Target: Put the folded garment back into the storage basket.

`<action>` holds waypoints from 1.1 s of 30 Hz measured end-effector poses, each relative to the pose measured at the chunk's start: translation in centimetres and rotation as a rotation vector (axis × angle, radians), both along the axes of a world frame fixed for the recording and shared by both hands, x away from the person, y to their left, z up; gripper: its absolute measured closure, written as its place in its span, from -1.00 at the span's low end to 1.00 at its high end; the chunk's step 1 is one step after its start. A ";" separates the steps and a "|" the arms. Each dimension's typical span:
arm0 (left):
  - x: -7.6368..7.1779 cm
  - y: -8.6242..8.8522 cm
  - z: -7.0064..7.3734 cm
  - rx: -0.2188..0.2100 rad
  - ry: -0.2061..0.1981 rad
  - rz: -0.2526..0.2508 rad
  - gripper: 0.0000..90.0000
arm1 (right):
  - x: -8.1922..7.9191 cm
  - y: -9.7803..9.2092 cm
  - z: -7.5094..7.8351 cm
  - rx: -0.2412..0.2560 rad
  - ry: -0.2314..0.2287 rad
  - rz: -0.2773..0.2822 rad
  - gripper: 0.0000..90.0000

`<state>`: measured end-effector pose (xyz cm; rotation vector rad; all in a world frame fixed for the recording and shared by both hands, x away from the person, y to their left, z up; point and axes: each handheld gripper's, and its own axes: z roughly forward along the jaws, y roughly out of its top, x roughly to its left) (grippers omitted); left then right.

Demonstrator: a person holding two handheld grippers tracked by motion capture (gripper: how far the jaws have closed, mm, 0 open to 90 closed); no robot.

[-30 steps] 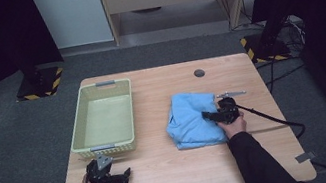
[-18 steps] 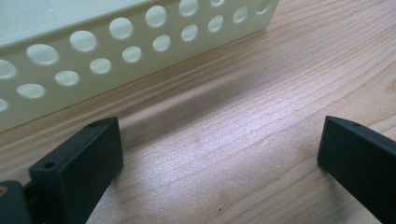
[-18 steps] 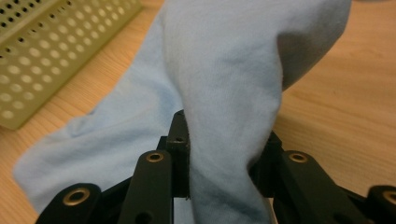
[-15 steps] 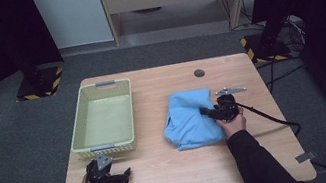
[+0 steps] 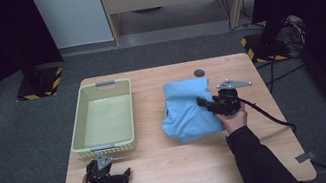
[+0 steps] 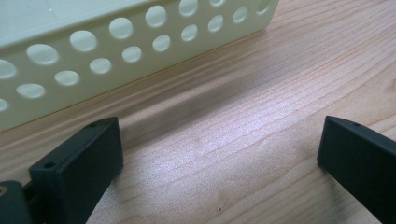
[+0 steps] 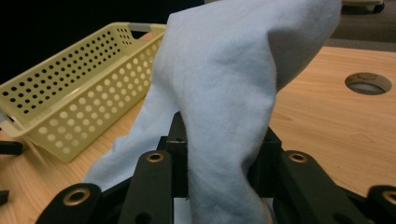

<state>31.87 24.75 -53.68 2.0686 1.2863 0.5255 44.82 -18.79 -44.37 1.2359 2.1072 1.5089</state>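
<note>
High view: the right tool [image 5: 205,103] grips the blue cloth [image 5: 186,110] on the worktop [image 5: 180,169]; the basket [image 5: 103,120] lies to its left, nearer the left tool [image 5: 121,176].

Left gripper view: jaws wide apart, empty, basket wall [image 6: 116,51] just ahead.

Right gripper view: jaws closed on a raised fold of cloth [image 7: 224,93].

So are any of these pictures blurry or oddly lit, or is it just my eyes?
High view: dark around the edges, the table lit evenly. Left gripper view: basket wall slightly soft, a dim shadow on the wood. Right gripper view: blue cloth close to the lens and soft-looking, background black.
</note>
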 end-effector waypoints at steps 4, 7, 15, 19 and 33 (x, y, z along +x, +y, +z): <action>0.0 0.0 0.0 0.000 0.000 0.000 -1.00 | -0.2 0.1 0.7 0.006 -0.020 0.000 0.50; 0.0 0.0 0.0 0.000 0.000 0.000 -1.00 | -0.4 0.1 1.3 0.010 -0.030 -0.002 0.50; 0.0 0.0 0.0 0.000 0.000 0.000 -1.00 | -0.9 -0.2 2.6 0.033 -0.059 -0.012 0.50; 0.0 0.0 0.0 0.000 0.001 -0.001 -1.00 | -1.1 -0.5 3.3 0.051 -0.075 -0.020 0.50; 0.0 0.0 0.0 0.001 0.000 -0.001 -1.00 | -1.7 -2.2 5.4 0.099 -0.119 -0.063 0.50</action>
